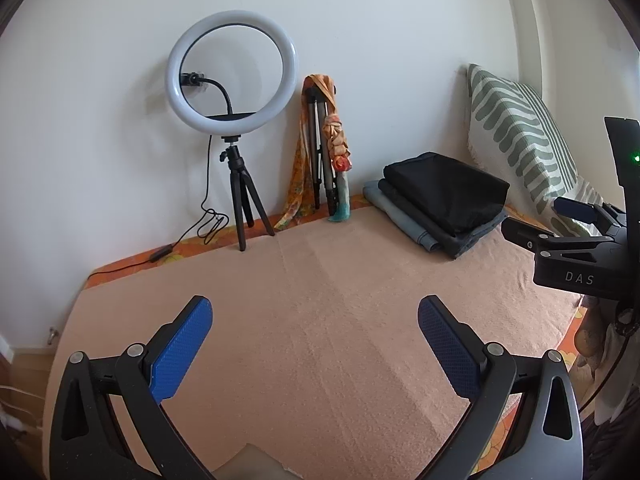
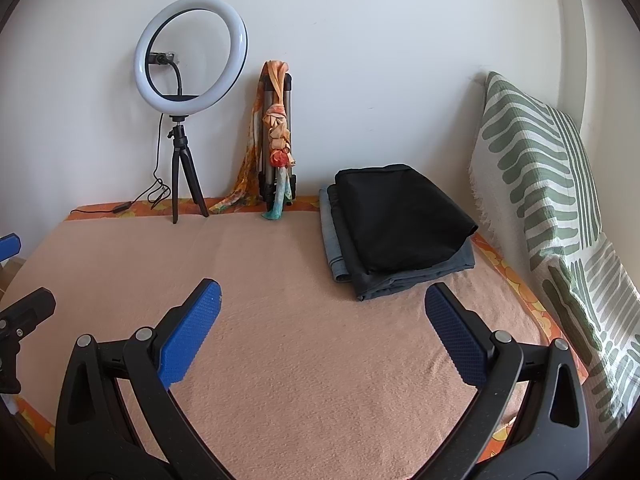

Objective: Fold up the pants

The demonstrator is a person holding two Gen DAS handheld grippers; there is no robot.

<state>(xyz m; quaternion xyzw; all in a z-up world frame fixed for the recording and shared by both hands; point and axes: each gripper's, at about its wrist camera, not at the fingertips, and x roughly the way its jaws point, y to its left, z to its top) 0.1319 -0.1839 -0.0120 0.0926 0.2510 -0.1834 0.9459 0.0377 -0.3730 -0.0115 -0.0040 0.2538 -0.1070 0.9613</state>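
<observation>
A stack of folded pants (image 2: 400, 236) lies at the back right of the peach blanket (image 2: 280, 280): a black pair on top, dark grey and blue denim beneath. The left wrist view shows the same stack (image 1: 444, 204) far right. My left gripper (image 1: 315, 316) hovers open over bare blanket (image 1: 320, 320), blue pads wide apart, nothing between them. My right gripper (image 2: 322, 304) is open too, just short of the stack's near edge, holding nothing. The right gripper's body (image 1: 576, 252) shows at the left view's right edge; the left gripper's tip (image 2: 24, 312) shows at the right view's left edge.
A ring light on a small tripod (image 2: 188, 80) stands at the back by the wall, its cable trailing left. A folded tripod draped with an orange scarf (image 2: 276, 136) leans on the wall. A green-and-white patterned pillow (image 2: 552, 208) lines the right side.
</observation>
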